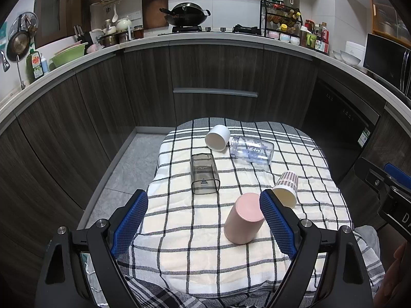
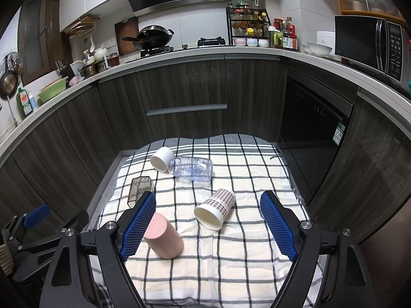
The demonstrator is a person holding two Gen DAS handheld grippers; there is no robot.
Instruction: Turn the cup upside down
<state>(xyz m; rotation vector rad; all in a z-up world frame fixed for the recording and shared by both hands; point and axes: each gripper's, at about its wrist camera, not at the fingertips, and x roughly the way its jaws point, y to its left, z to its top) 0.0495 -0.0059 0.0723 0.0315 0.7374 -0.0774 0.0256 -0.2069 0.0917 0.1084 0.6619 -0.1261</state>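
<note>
Several cups lie on their sides on a checked cloth (image 1: 205, 256). A pink cup (image 1: 242, 222) lies near the front, between my left gripper's fingers and close to the right one; it also shows in the right wrist view (image 2: 164, 236). A plaid paper cup (image 1: 286, 188) lies to its right, and shows mouth toward me in the right wrist view (image 2: 215, 210). A smoky square cup (image 1: 204, 173), a white cup (image 1: 217, 137) and a clear bottle (image 1: 251, 150) lie farther back. My left gripper (image 1: 203, 210) is open and empty. My right gripper (image 2: 208, 213) is open and empty, above the paper cup.
The cloth-covered table (image 2: 257, 169) stands before dark kitchen cabinets (image 1: 213, 77) and a dishwasher (image 2: 313, 133). The floor (image 1: 128, 169) lies left of the table. My right gripper's body (image 1: 385, 187) shows at the right edge of the left wrist view.
</note>
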